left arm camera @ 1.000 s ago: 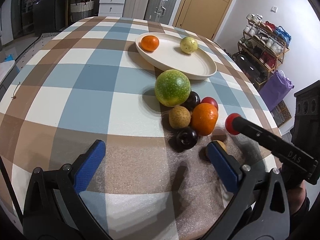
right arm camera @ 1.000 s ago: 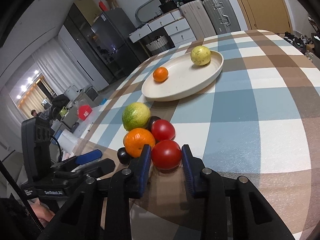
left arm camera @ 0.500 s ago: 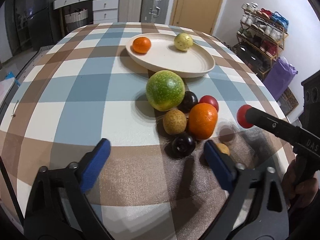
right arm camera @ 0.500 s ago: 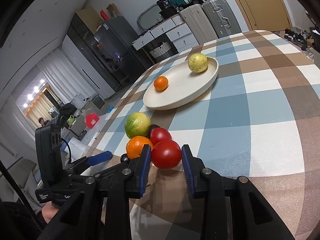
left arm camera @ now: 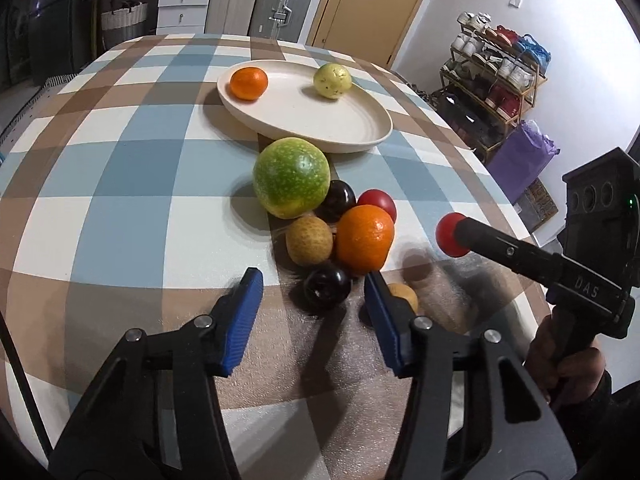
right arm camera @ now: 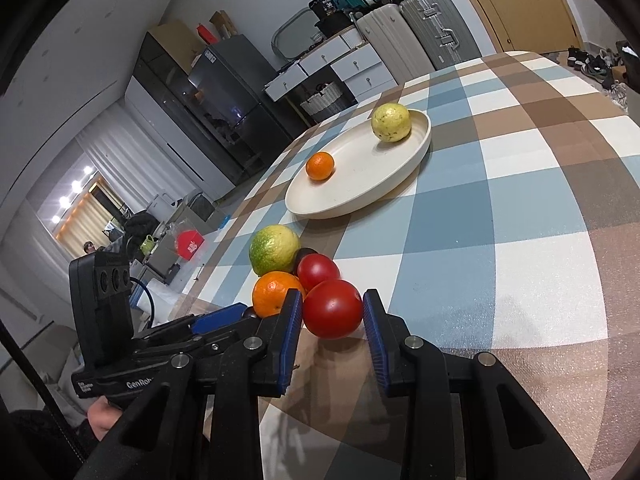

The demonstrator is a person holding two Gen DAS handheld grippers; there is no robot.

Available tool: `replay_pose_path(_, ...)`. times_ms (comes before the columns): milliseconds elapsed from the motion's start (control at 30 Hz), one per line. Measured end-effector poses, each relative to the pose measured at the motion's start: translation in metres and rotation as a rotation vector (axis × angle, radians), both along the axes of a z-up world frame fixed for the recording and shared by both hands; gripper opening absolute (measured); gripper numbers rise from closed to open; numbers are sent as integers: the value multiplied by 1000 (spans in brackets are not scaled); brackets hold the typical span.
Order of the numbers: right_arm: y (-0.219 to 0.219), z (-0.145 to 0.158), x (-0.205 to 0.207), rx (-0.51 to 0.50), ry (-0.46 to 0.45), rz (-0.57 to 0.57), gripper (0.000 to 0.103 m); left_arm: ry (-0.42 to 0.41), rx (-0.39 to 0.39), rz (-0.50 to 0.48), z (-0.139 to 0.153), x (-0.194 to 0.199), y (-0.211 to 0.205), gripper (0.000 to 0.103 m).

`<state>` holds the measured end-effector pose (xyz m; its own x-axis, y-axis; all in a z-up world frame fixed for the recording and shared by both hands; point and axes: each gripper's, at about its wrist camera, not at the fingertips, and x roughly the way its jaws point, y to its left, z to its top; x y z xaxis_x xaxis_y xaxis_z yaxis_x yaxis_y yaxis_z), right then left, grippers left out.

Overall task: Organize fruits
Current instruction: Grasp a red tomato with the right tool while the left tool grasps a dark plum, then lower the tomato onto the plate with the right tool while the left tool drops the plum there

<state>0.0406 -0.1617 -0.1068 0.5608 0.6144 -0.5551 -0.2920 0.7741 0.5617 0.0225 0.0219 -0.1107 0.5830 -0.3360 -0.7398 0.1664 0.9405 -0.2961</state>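
A cream plate (left arm camera: 360, 136) holds a small orange (left arm camera: 248, 83) and a yellow fruit (left arm camera: 332, 80). In front of it lies a cluster: a large green fruit (left arm camera: 291, 177), a dark plum (left arm camera: 340, 196), a red fruit (left arm camera: 378, 202), an orange (left arm camera: 363, 239), a tan fruit (left arm camera: 309, 240), another dark plum (left arm camera: 326, 286) and a small tan fruit (left arm camera: 405, 295). My left gripper (left arm camera: 312, 300) is open, its jaws either side of the near plum. My right gripper (right arm camera: 331, 318) is shut on a red tomato (right arm camera: 332, 309), lifted off the table; the left wrist view shows it too (left arm camera: 449, 235).
The table has a checked blue, brown and white cloth (left arm camera: 132, 148). A shoe rack (left arm camera: 496, 76) and a purple bag (left arm camera: 520, 160) stand beyond its right edge. Suitcases (left arm camera: 280, 4) and drawers (left arm camera: 180, 0) stand behind.
My left gripper has moved forward toward the fruit cluster and its jaws have narrowed around the near dark plum. My right gripper has lifted the red tomato a little.
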Motion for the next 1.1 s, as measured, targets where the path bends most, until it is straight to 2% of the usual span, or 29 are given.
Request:
replay_pose_path(33, 0, 0, 0, 1, 1, 0, 32, 3, -1, -3, 0, 0, 0, 41)
replay_pose_path(200, -1, 1, -1, -6, -3, 0, 32, 6, -21, -46, 0, -1, -5, 38)
replay_pose_path(267, -1, 1, -1, -7, -3, -1, 32, 8, -9, -65, -1, -2, -9, 31)
replay_pose_path(400, -2, 3, -2, -12, -7, -1, 32, 6, -13, -58, -2, -2, -7, 22)
replay_pose_path(467, -3, 4, -2, -15, -9, 0, 32, 13, -45, -55, -3, -2, -2, 22)
replay_pose_path(733, 1, 9, -4, -43, -20, 4, 32, -3, -43, -63, 3, -7, 2, 22)
replay_pose_path(1100, 4, 27, 15, -35, -55, 11, 32, -56, -95, -50, 39, -3, 23, 22)
